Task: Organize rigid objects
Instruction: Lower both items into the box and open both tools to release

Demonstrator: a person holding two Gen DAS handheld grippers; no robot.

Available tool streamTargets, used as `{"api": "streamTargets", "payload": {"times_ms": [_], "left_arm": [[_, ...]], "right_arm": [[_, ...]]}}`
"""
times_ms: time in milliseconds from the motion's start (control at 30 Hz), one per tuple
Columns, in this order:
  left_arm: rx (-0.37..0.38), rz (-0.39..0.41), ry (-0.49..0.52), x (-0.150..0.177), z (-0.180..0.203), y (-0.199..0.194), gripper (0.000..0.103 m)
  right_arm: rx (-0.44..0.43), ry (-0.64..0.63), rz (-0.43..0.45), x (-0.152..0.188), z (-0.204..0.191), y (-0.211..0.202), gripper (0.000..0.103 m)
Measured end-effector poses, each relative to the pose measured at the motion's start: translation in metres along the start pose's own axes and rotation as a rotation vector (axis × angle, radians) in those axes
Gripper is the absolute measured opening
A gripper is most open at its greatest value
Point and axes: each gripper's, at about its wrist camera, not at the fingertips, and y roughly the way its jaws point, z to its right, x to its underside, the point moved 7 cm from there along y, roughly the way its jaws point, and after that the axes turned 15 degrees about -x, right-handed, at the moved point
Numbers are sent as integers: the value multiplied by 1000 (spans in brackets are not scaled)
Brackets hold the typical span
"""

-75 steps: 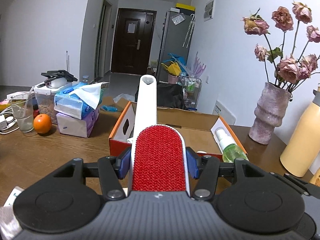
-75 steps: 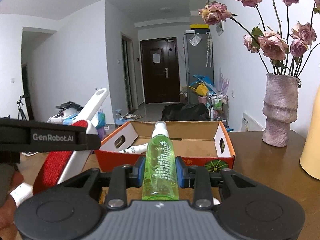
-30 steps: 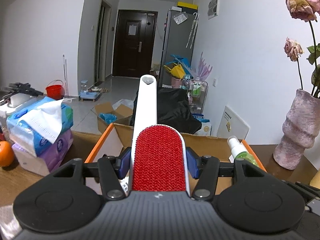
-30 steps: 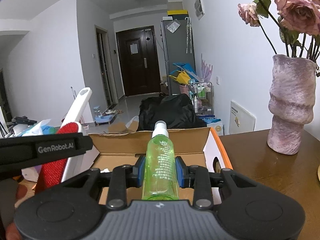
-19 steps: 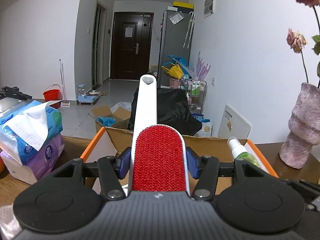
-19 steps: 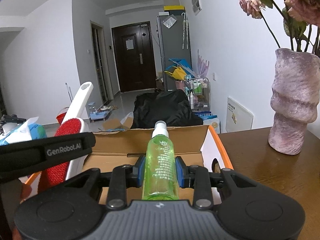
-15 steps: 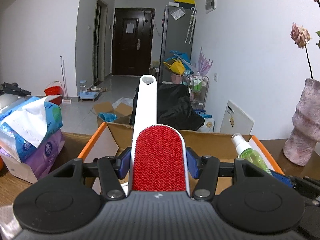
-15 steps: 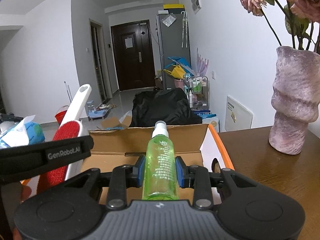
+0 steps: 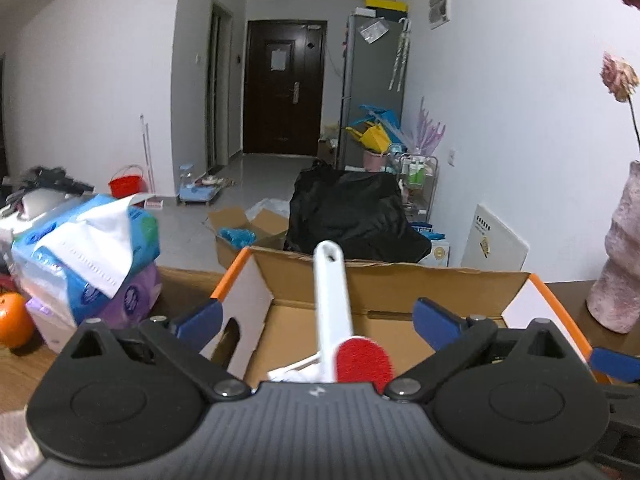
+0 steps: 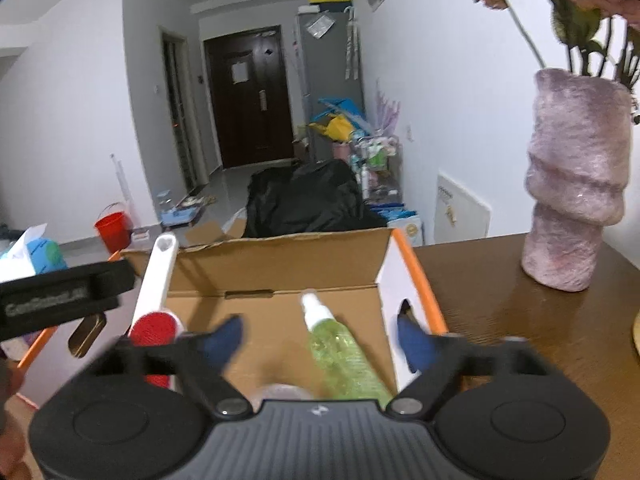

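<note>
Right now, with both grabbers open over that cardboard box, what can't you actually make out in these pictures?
- Lint brush: left wrist view, its lower end is hidden behind the left gripper body.
- Green spray bottle: right wrist view, motion-blurred, with its base hidden by the right gripper; whether it has settled is unclear.
- Cardboard box floor: both views, the near part is covered by the gripper bodies.
- Dried flowers: cut off by the frame edge.

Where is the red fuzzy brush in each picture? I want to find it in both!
Left wrist view: the lint brush sits bottom centre, between the open left gripper fingers, its white handle pointing up over the cardboard box.
Right wrist view: the lint brush is at lower left, beside the right gripper, leaning on the box's left side.
Shared landmark: the dark door far down the hall.
</note>
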Motion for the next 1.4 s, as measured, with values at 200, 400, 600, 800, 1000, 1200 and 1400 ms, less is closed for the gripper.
{"api": "streamTargets", "payload": {"times_ms": [200,400,600,800,1000,1200,1400], "left_arm": [[-12,-39,-20,1,-15,8,103],[-19,-41,-15,1,-23,5,103],[-13,-17,-12,0,-31,-7,103],[-10,18,-10,-4,-37,-26,103],[-11,48,5,-2,-42,-43,103],[-11,66,11,8,-51,-58,103],[-15,56,12,24,-62,-68,103]], "right_arm": [[-7,0,-12,0,0,-1,103],[-3,18,-16,0,3,-2,103],[-14,8,-9,-1,-2,-8,103],[-24,-26,20,-5,-11,-25,103],[-54,-64,61,-8,-21,-48,103],[-76,-87,83,-5,-25,-67,103],[-99,-90,87,5,-27,-82,103]]}}
